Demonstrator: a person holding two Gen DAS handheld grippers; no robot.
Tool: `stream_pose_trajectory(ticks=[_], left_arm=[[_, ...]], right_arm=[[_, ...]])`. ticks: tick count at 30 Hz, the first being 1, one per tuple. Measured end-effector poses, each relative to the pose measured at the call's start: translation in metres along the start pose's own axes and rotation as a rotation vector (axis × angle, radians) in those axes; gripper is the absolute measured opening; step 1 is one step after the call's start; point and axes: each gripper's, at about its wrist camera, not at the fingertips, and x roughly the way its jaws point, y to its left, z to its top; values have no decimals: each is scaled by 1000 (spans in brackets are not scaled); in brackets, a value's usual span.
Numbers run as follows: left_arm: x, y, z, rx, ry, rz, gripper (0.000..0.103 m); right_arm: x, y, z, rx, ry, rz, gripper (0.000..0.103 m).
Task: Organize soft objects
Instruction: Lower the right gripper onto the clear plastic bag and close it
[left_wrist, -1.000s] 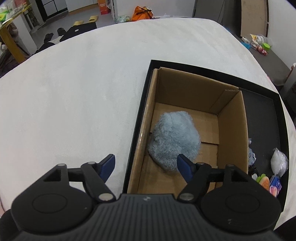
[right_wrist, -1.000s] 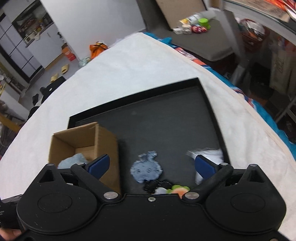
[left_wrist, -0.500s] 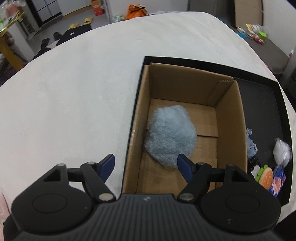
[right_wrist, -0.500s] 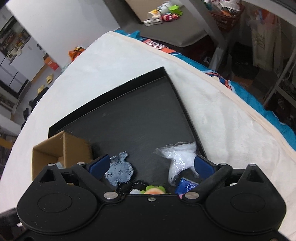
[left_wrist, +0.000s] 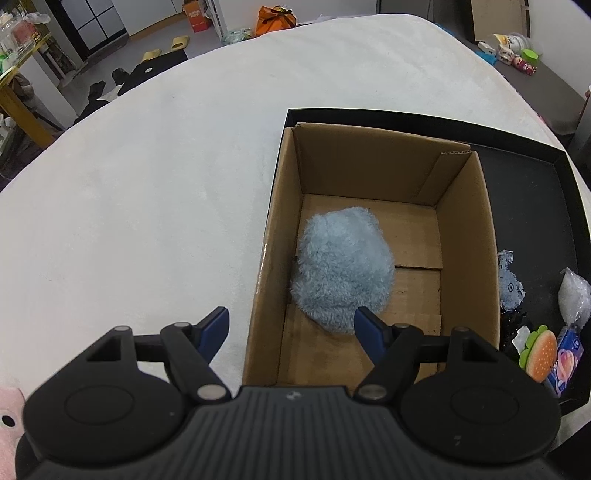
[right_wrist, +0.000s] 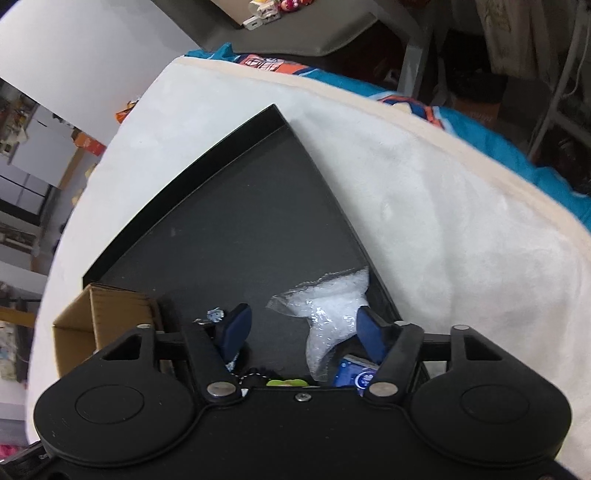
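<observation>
i hold my right gripper (right_wrist: 301, 326) spread over the clear plastic bag (right_wrist: 330, 310); i centre it, close gently, avoid the tray (right_wrist: 207, 236) wall; left gripper (left_wrist: 291, 328) spread, empty

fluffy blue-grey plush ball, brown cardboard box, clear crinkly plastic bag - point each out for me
fluffy blue-grey plush ball (left_wrist: 343, 267), left wrist view, middle of its fur.
brown cardboard box (left_wrist: 373, 162), left wrist view, inner far wall.
clear crinkly plastic bag (right_wrist: 332, 310), right wrist view, middle of the bag.
</observation>
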Motion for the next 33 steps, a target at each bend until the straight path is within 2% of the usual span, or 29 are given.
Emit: stream_pose_trajectory(ticks=[5, 15, 17, 20, 28, 33], left_arm=[[1, -5, 1, 7, 6, 17, 73], [4, -10, 2, 11, 18, 36, 73], [4, -11, 2, 12, 19, 35, 73], [3, -13, 1, 22, 16, 31, 73], [-1, -10, 1, 26, 6, 23, 73], [-2, -7, 1, 25, 3, 16, 73]], right_arm=[[13, -6, 1, 7, 27, 9, 61], [37, -9, 3, 12, 82, -63, 60], [41, -9, 2, 18, 83, -67, 44], [41, -5, 0, 4, 77, -65, 33], [26, 0, -1, -1, 45, -42, 25], [15, 7, -5, -13, 18, -32, 24]])
